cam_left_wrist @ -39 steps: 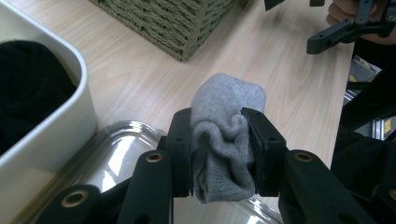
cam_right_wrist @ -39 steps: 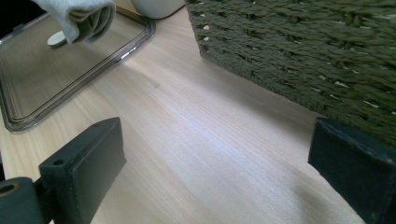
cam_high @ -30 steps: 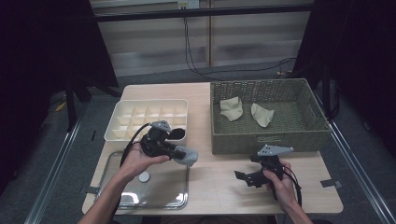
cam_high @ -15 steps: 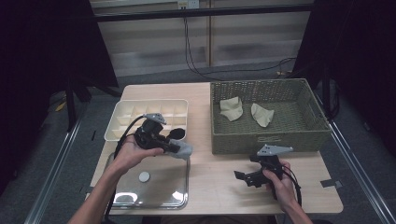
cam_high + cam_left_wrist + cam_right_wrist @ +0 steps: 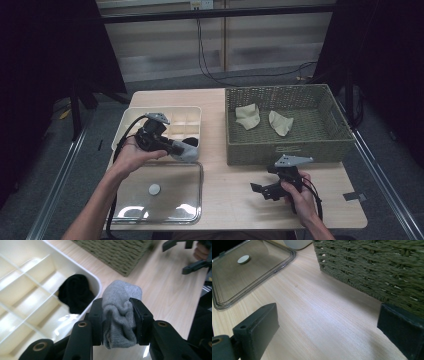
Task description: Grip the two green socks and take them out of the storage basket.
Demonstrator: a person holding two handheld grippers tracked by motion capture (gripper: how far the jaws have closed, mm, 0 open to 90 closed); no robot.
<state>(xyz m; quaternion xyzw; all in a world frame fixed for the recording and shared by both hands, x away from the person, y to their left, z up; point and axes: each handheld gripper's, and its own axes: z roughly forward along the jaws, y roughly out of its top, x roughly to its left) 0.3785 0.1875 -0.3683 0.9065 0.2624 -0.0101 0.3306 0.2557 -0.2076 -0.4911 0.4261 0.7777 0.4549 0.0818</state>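
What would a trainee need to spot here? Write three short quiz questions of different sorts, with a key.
1. True or false: the left gripper is shut on a grey sock.
2. What lies in the compartment tray nearest the grey sock?
A. a black sock
B. a spoon
C. a cup
3. Fill in: the right gripper hovers with jaws ____ over the table.

Key: 1 true; 2 A; 3 open.
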